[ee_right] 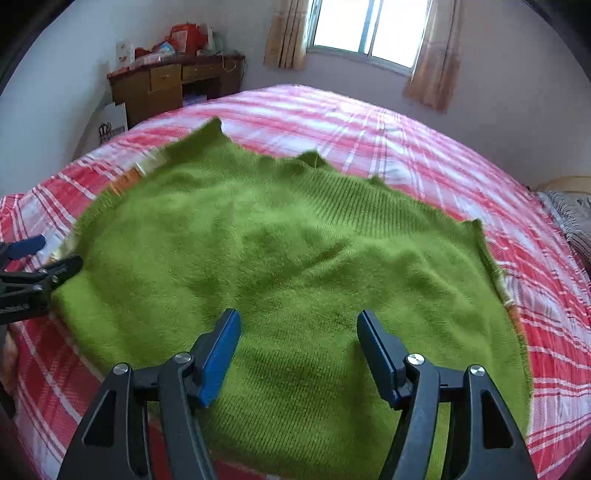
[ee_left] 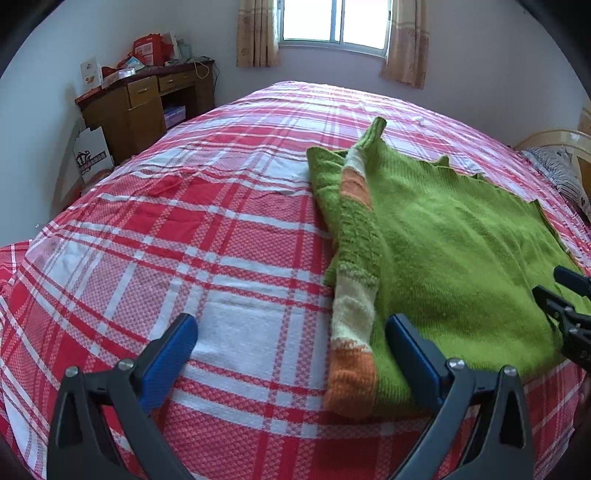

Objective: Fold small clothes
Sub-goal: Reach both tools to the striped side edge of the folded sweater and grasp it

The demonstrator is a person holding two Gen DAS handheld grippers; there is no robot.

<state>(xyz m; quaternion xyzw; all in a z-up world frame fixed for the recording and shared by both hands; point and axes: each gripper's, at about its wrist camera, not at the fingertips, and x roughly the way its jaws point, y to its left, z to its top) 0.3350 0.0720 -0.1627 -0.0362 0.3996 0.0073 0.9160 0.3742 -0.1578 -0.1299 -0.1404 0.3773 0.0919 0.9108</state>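
Observation:
A fuzzy green knitted sweater (ee_left: 454,240) lies flat on the bed, back up. Its striped sleeve (ee_left: 356,280), green with cream and orange bands, is folded in along its left edge. My left gripper (ee_left: 291,328) hovers open at the sweater's near left corner, with nothing between its blue pads. In the right wrist view the sweater (ee_right: 295,251) fills the middle, and my right gripper (ee_right: 299,321) hangs open just above its near hem, holding nothing. The left gripper (ee_right: 40,258) shows at that view's left edge, and the right gripper (ee_left: 565,291) at the left wrist view's right edge.
The bed carries a red, pink and white plaid sheet (ee_left: 184,240). A wooden desk (ee_left: 147,107) piled with boxes and red bags stands in the far left corner. A curtained window (ee_left: 336,22) is behind the bed, and a patterned pillow (ee_left: 565,177) lies at the right.

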